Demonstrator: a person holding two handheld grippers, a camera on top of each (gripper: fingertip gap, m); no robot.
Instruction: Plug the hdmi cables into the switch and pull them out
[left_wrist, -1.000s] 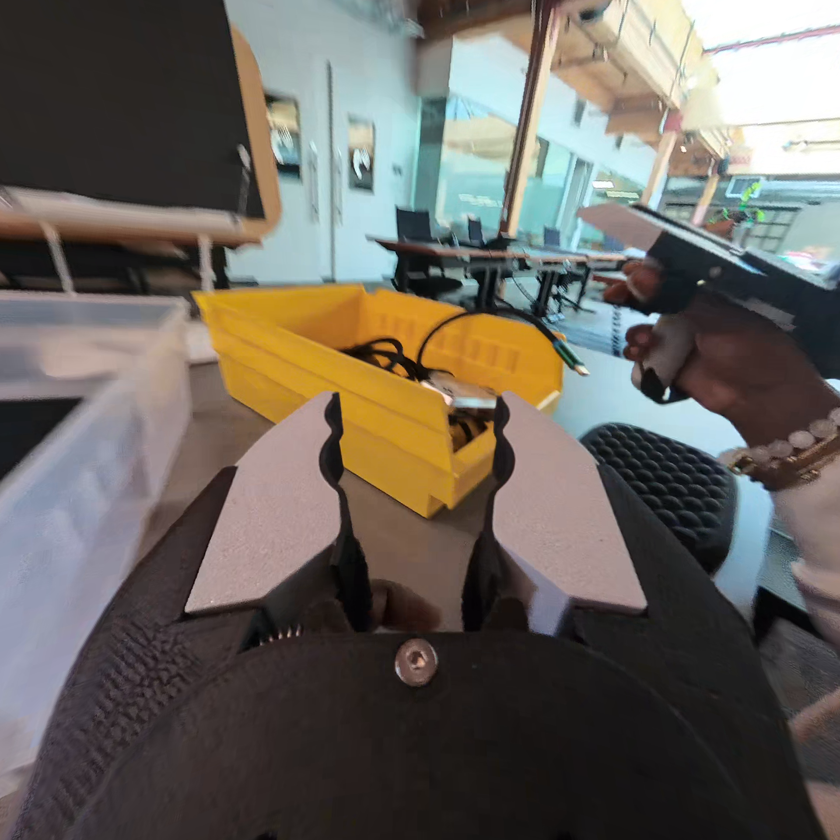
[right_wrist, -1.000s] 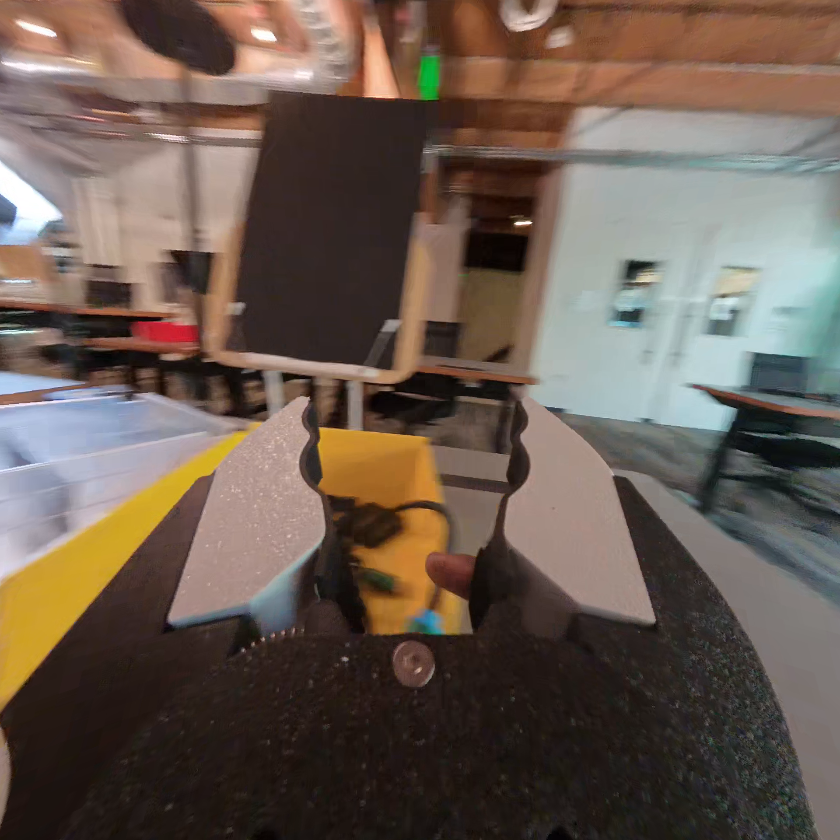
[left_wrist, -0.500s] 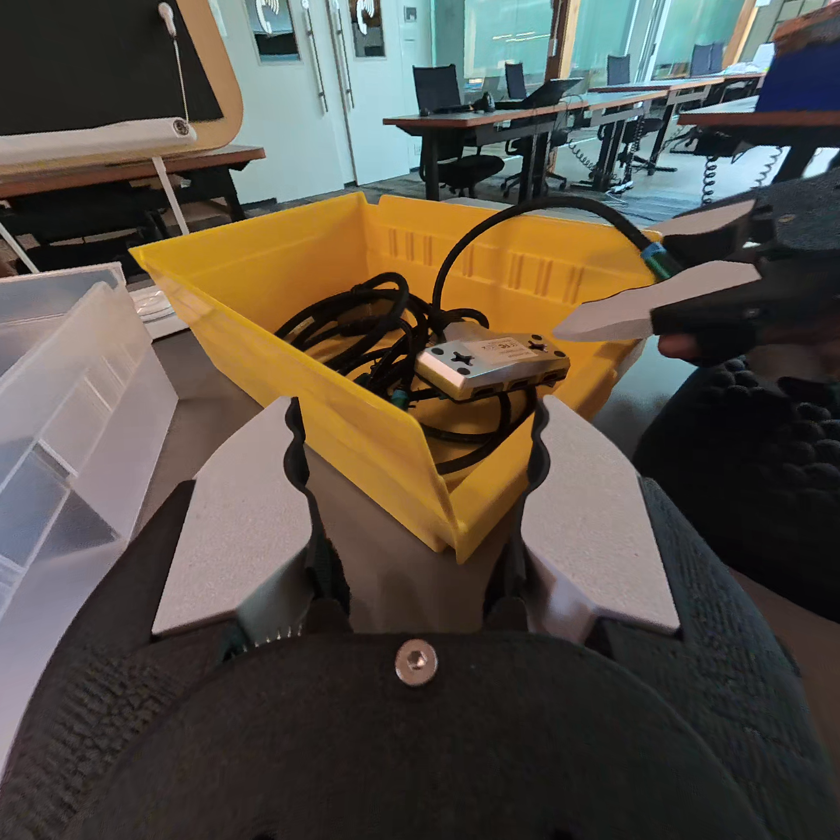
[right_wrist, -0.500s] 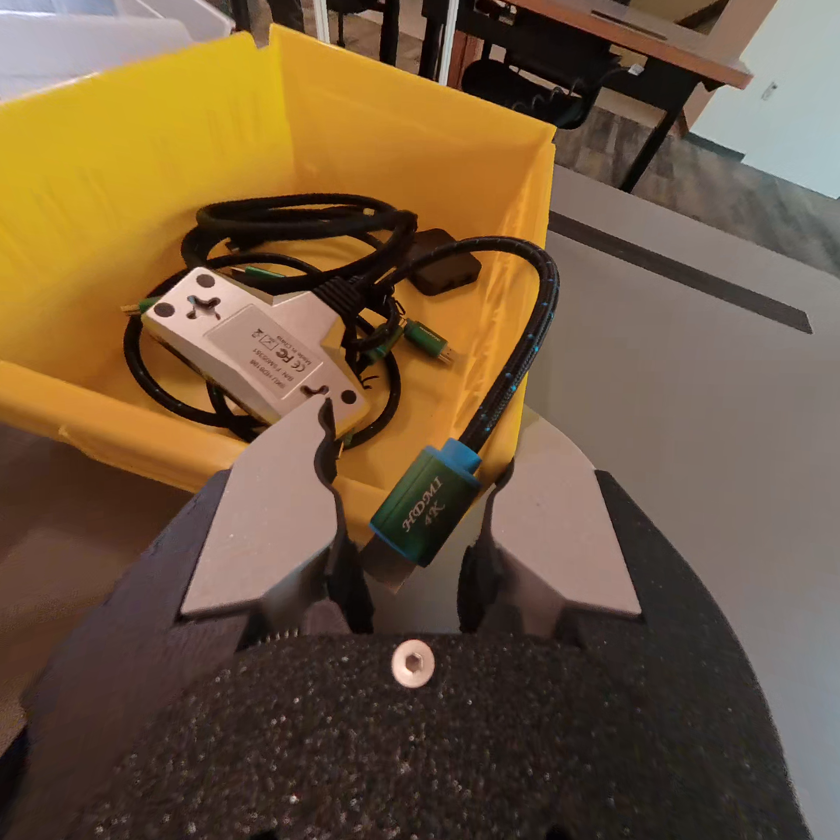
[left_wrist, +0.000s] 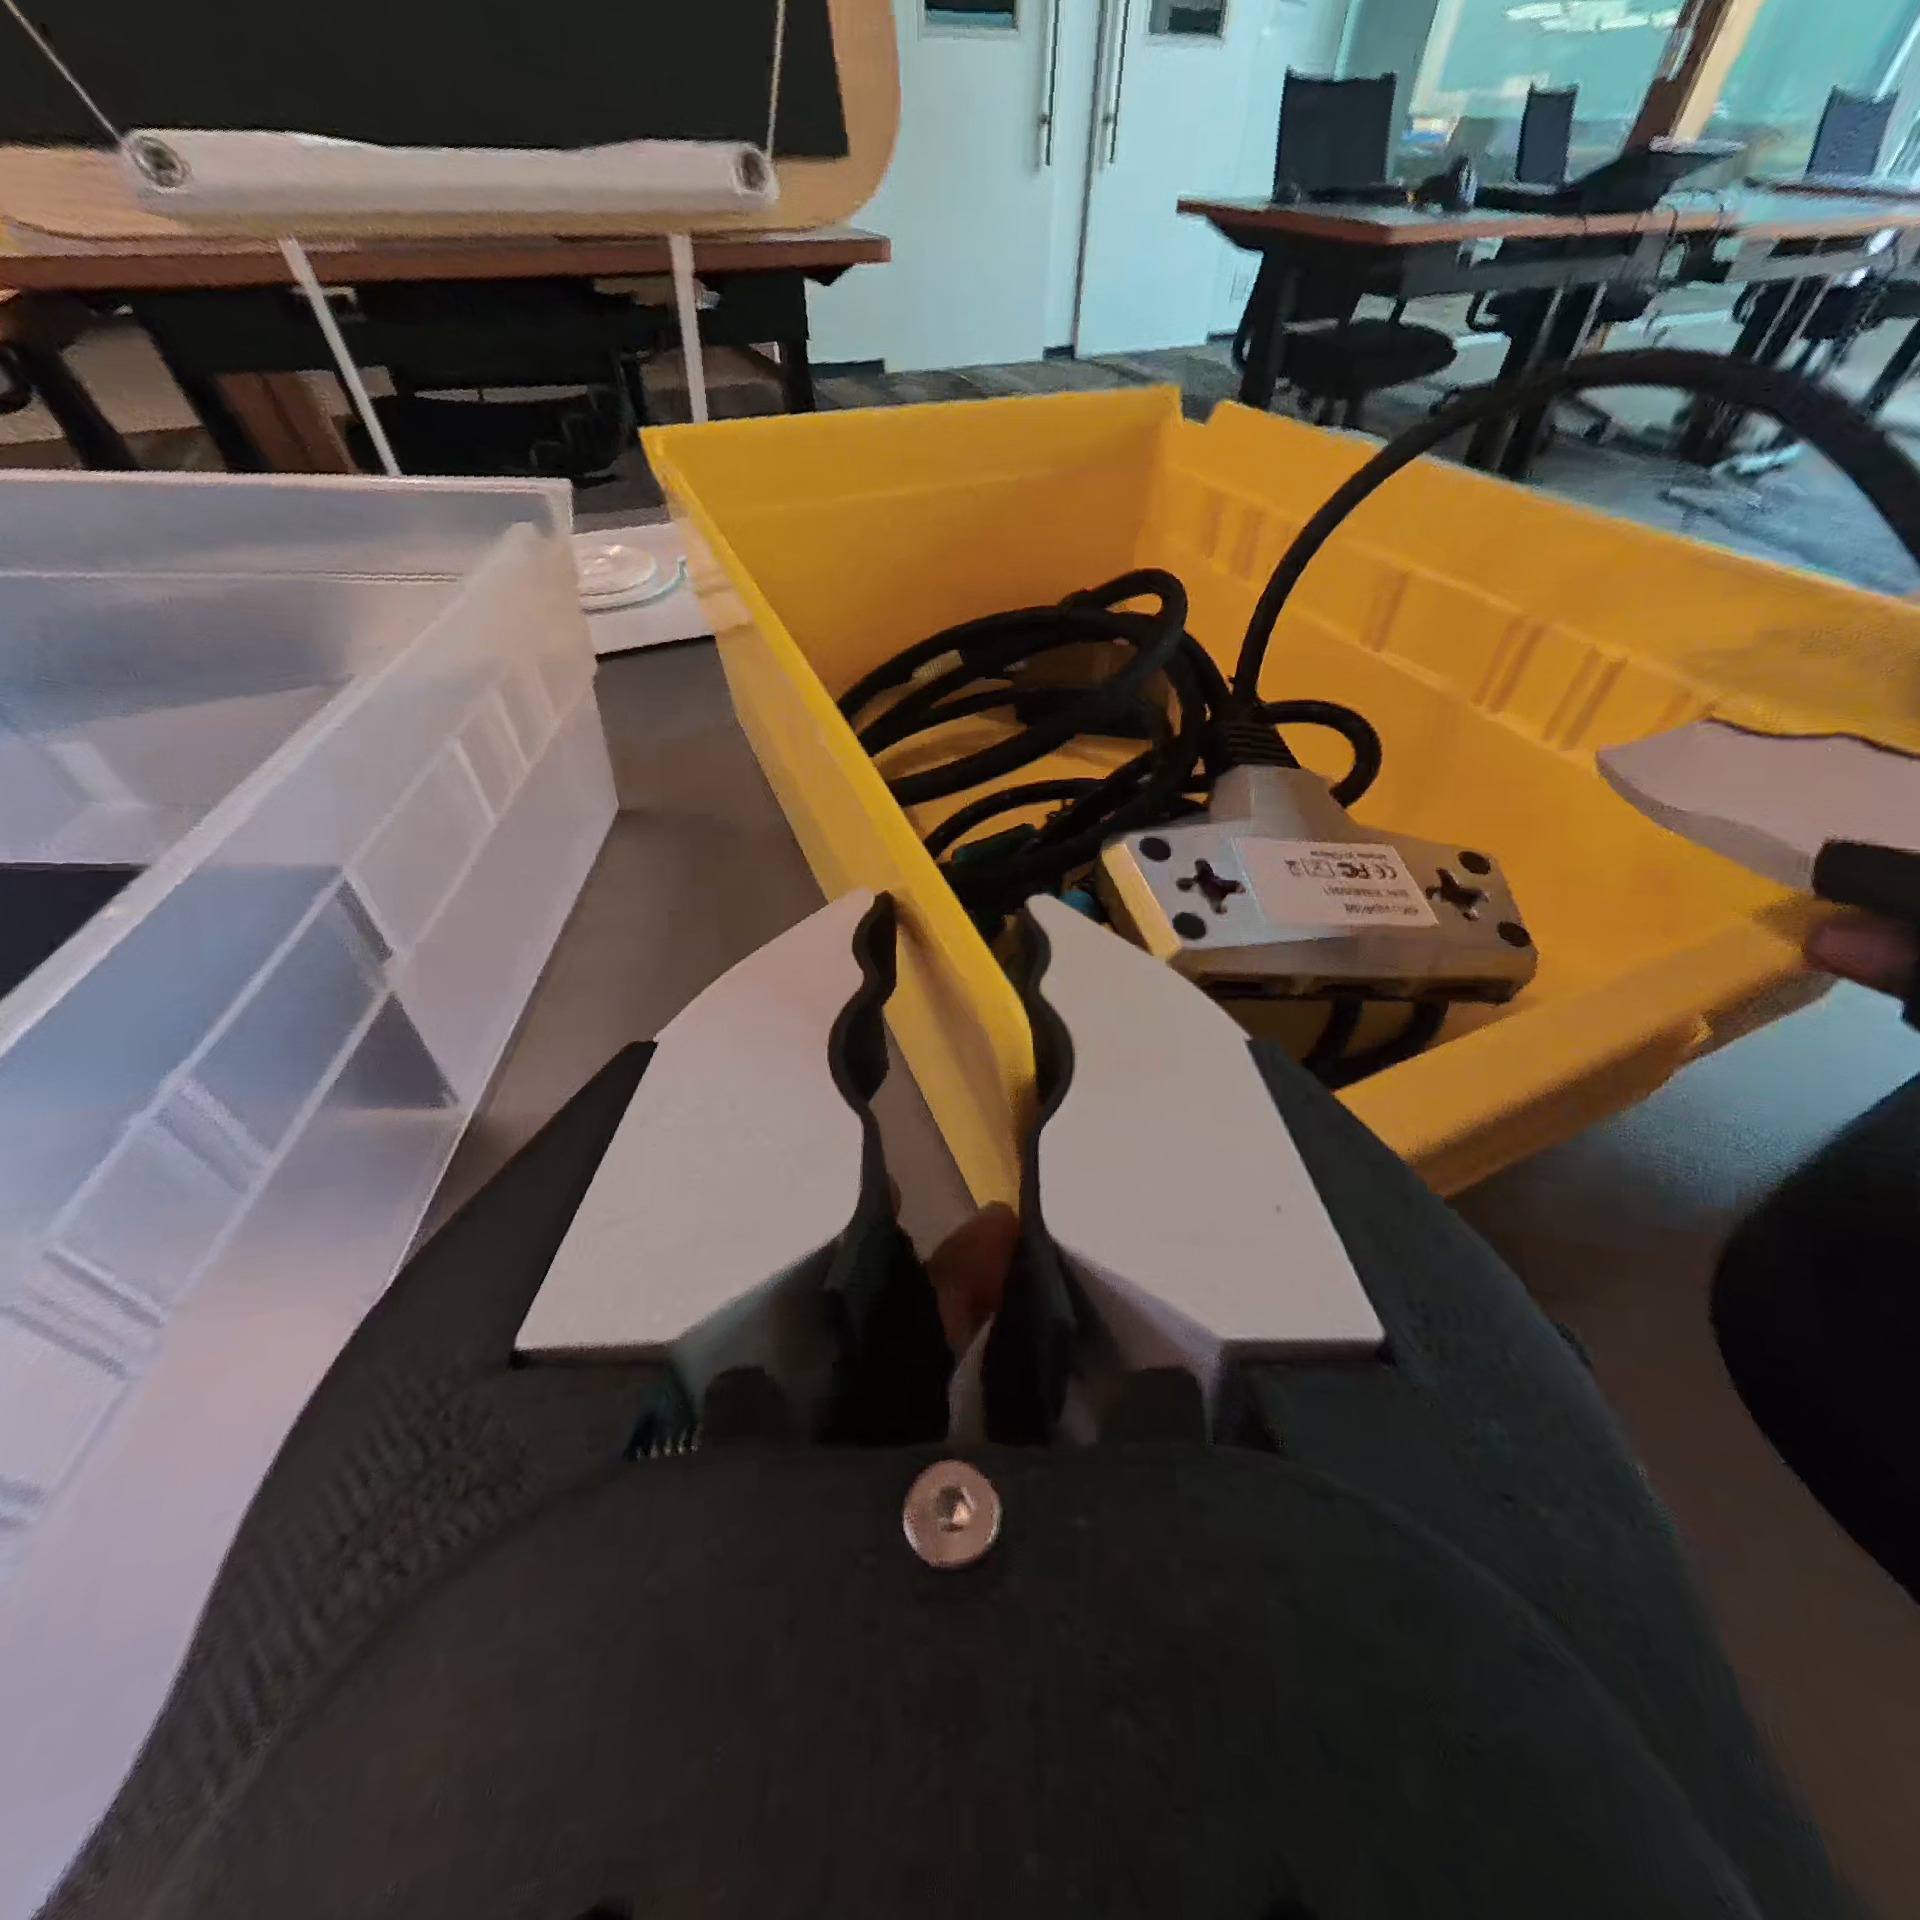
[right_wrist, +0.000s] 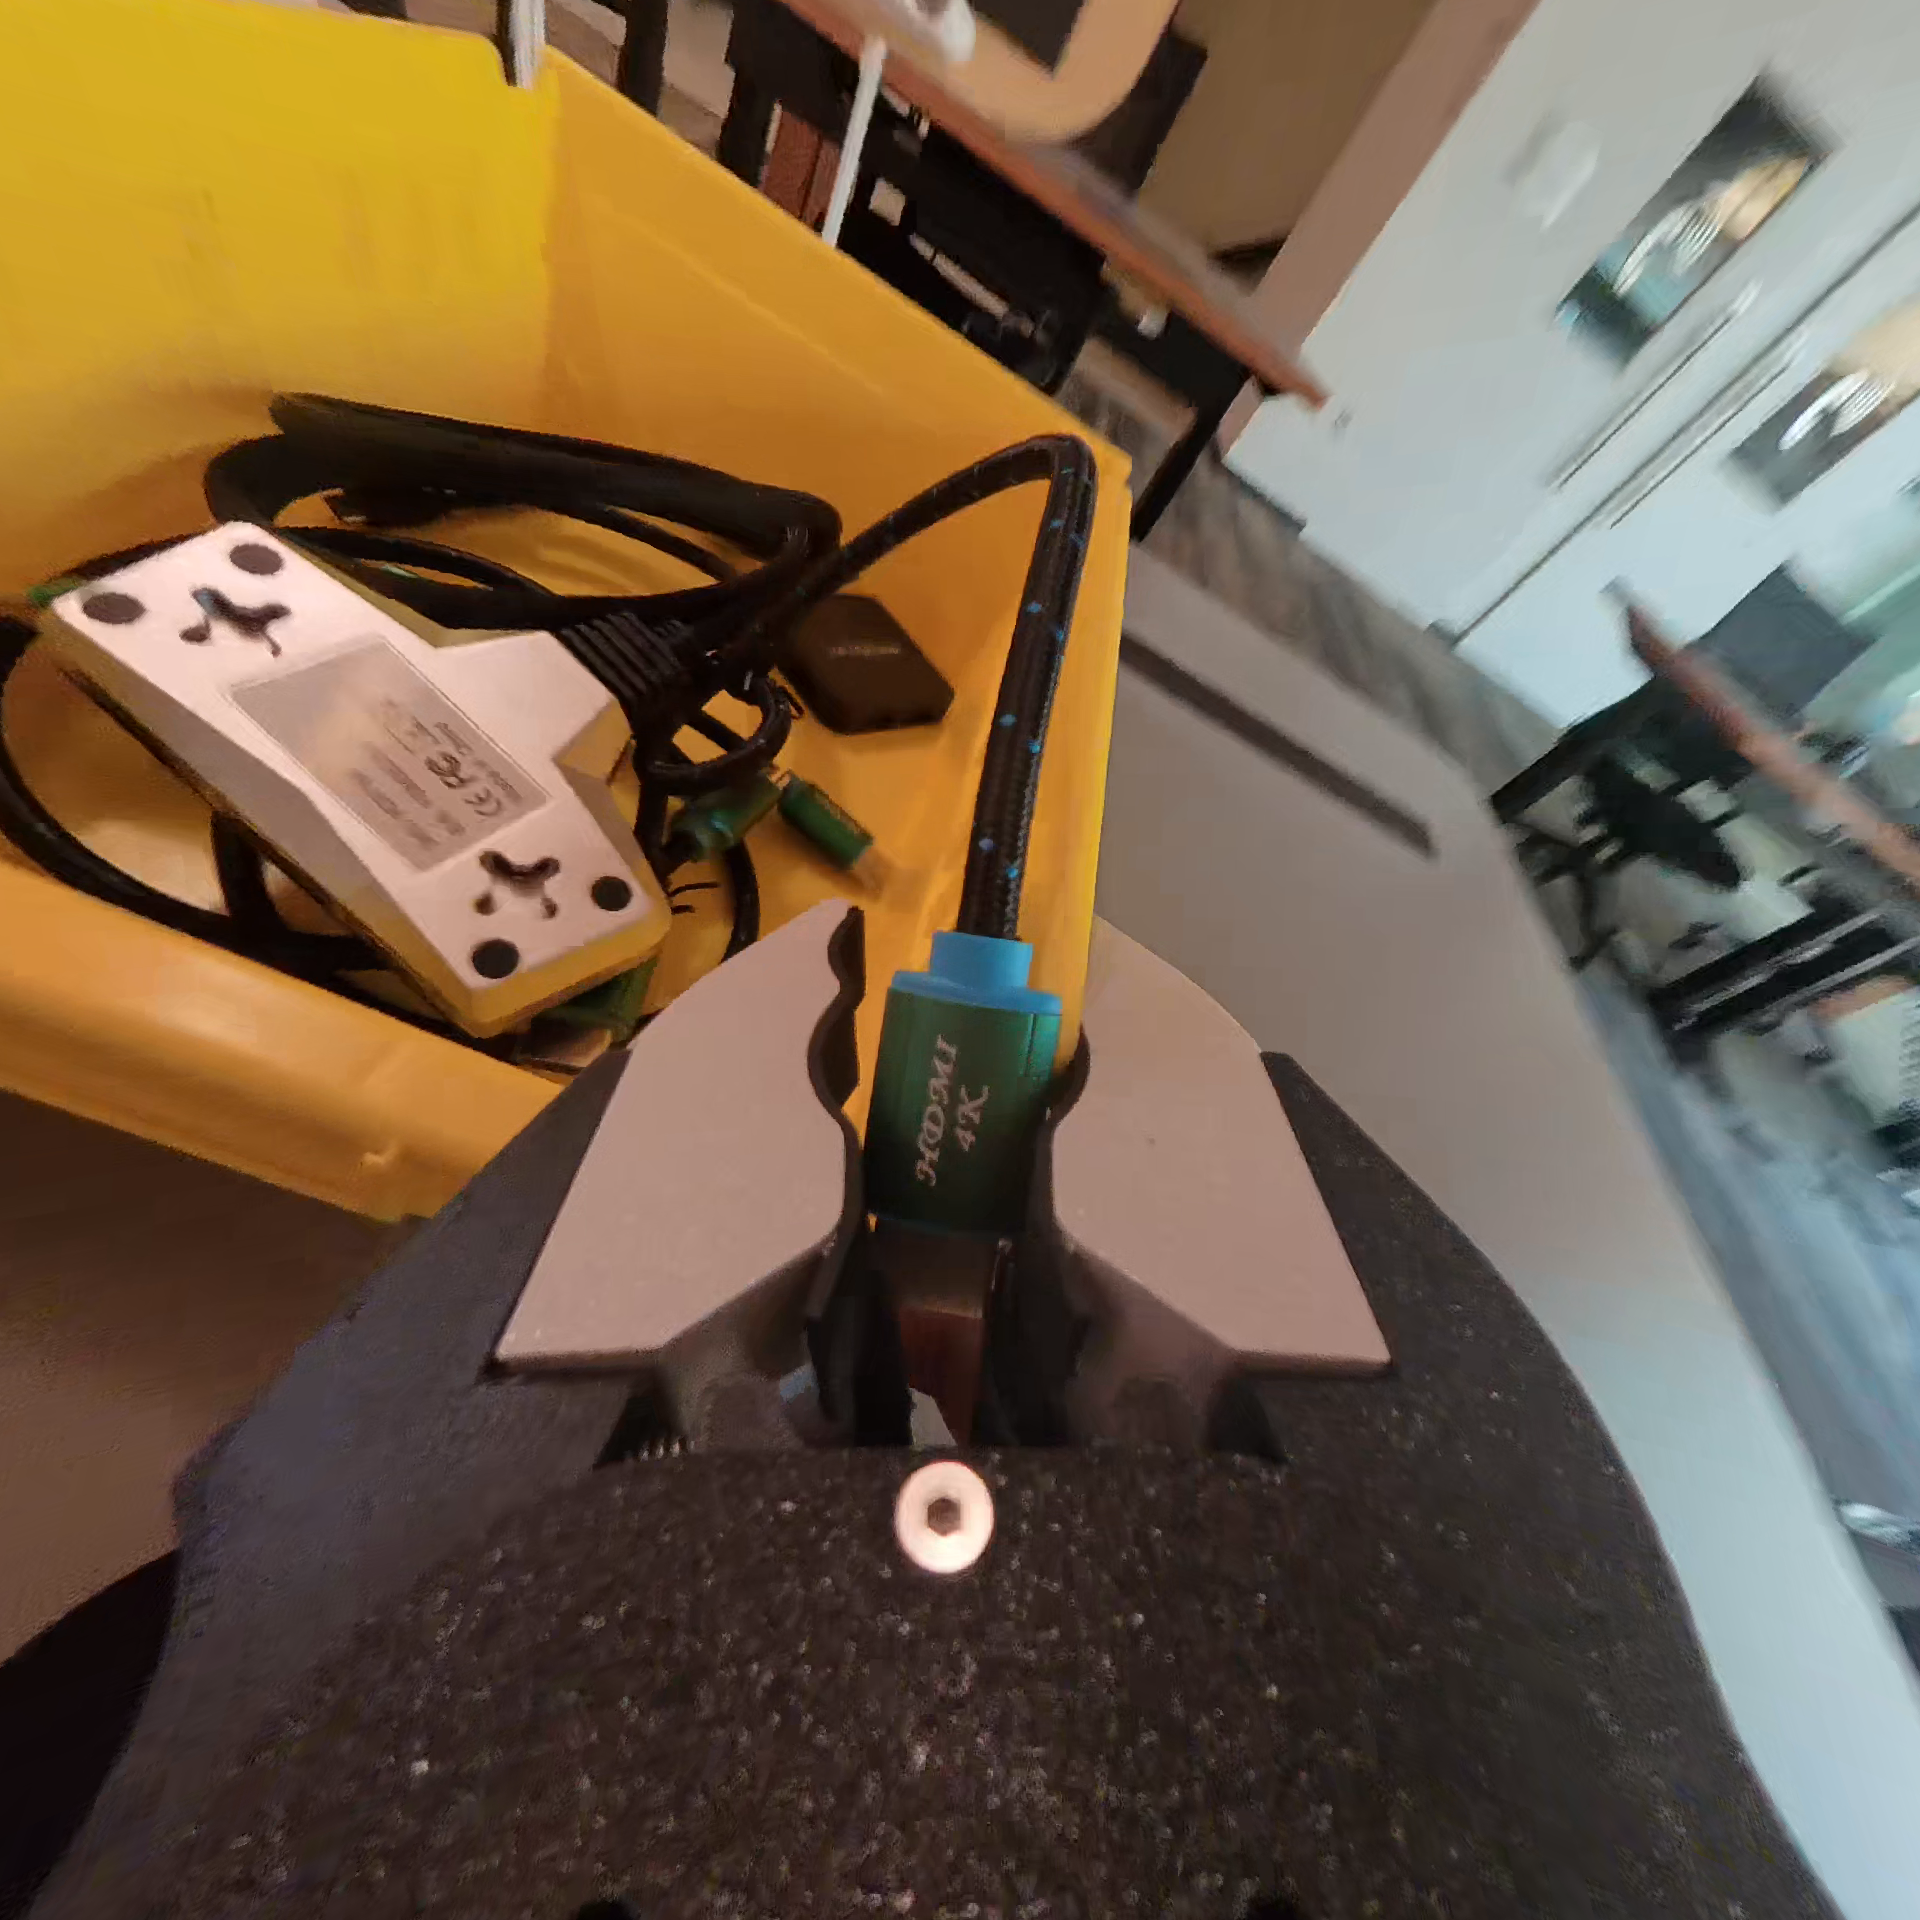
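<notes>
Since before, left tongs (left_wrist: 954, 971) clenched on the yellow bin's (left_wrist: 914, 821) near wall; right tongs (right_wrist: 961, 997) now grasp the HDMI plug (right_wrist: 961, 1101).

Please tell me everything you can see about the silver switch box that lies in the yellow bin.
The switch is a flat silver box that looks like metal, wider at one end. It lies label side up, with a white sticker, dark round pads and cross-shaped slots. Ports show along its wide front edge; none visibly holds a plug. A thick black cable leaves its narrow end. It rests on coiled cables inside the yellow bin. Neither claw touches it.
</notes>
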